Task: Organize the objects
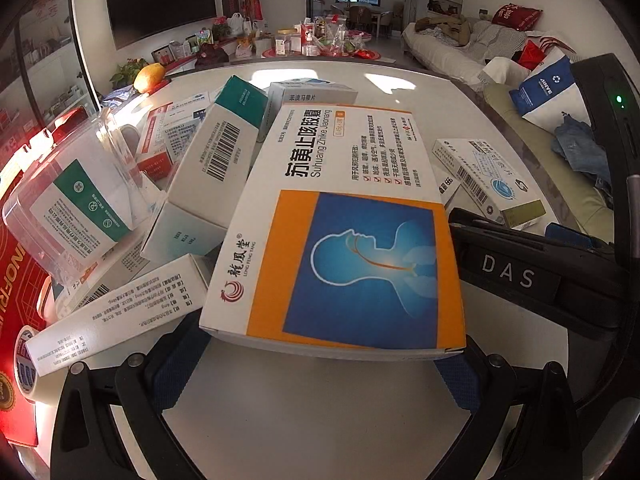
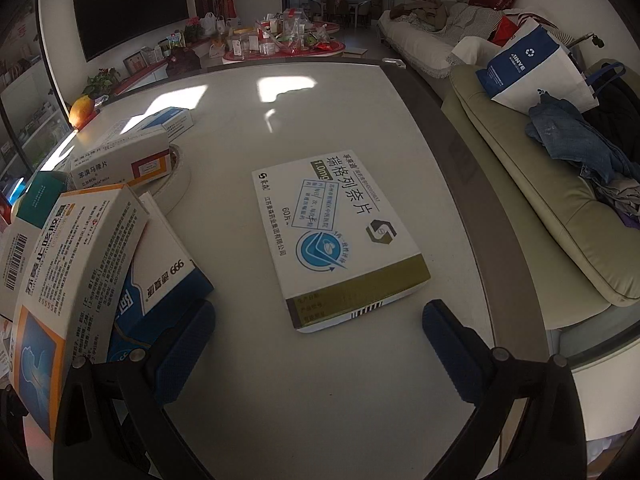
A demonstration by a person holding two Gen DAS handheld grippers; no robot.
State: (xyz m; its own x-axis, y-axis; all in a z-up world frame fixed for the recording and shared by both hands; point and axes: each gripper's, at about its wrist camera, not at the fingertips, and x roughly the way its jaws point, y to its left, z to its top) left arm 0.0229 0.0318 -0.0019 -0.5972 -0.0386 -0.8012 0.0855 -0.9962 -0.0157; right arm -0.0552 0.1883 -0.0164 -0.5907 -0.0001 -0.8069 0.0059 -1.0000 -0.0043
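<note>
White table [image 2: 320, 120] w/ dark rim, sun patches on top; living room behind: TV [image 2: 128, 4] on left wall, low table of clutter mid-back, sofa [image 2: 424, 44] at right, window far back.

Left cam, L to R: red carton [image 1: 16, 280] at far left edge, clear tub [image 1: 76, 200] tilted on the pile, orange fruit [image 1: 149, 76] behind at the table edge. Pile holds at least 5 med boxes, exact count unclear, they overlap. Teal box [image 1: 224, 136] leans up mid-pile. Left gripper [image 1: 324, 364] pinches the orange box [image 1: 340, 240] by its near edge, box lifted and tilted over the pile, blocking much of the table. Right of it the olive box [image 1: 488, 180] lies flat, right gripper body (DAS label) just in front.

Right cam: orange box [image 2: 76, 272] seen edge-on at left, blue 999 box [image 2: 168, 280] under/beside it, touching. Olive box [image 2: 340, 236] alone mid-table, flat, well apart from the pile. Right gripper [image 2: 320, 344] spread wide, empty, fingers [image 2: 448, 340] either side of the box's near end, not touching. Shopping bag [image 2: 532, 68] and jeans on a cream couch [image 2: 540, 200] far right.
</note>
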